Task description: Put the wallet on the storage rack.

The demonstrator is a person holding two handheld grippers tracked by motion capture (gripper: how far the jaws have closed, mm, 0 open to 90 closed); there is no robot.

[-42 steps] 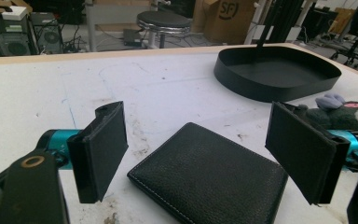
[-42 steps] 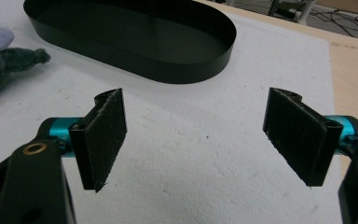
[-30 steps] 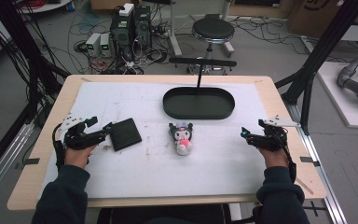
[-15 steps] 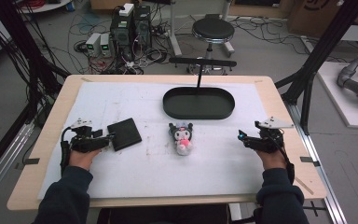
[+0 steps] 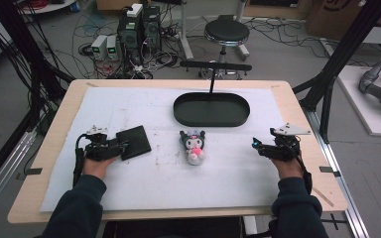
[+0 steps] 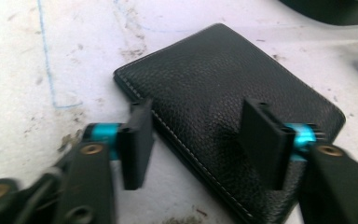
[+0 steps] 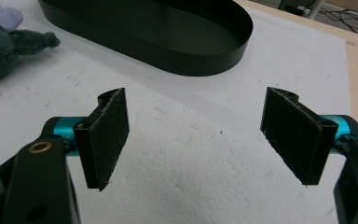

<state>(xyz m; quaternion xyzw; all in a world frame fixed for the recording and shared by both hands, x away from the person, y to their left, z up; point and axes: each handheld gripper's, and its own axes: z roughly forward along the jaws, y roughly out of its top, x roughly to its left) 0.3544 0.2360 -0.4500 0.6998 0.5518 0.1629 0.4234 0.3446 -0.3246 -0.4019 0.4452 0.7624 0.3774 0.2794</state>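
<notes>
At the left of the counter [image 5: 287, 99], the left tongs [image 5: 121, 147] lie low over the white foam sheet [image 5: 144, 188], reaching onto the near-left edge of the black leather wallet [image 5: 134, 141]; in the left gripper view the wallet [image 6: 228, 107] lies flat on the sheet with its stitched edge running between the two black pads; one pad stands just beside that edge, the other over the leather; the jaws have just been closing, about half spread, with the wallet's corner between them, and a gap remains, so the pads do not yet press on it; right of the wallet, near the middle, a small plush toy [image 5: 194, 146] lies on the sheet; behind it sits a black oval tray [image 5: 211, 116]; at the far right the right tongs [image 5: 258, 146] stand wide open over bare foam, nothing between the pads [image 7: 107, 135], the tray [image 7: 168, 51] beyond them.
</notes>
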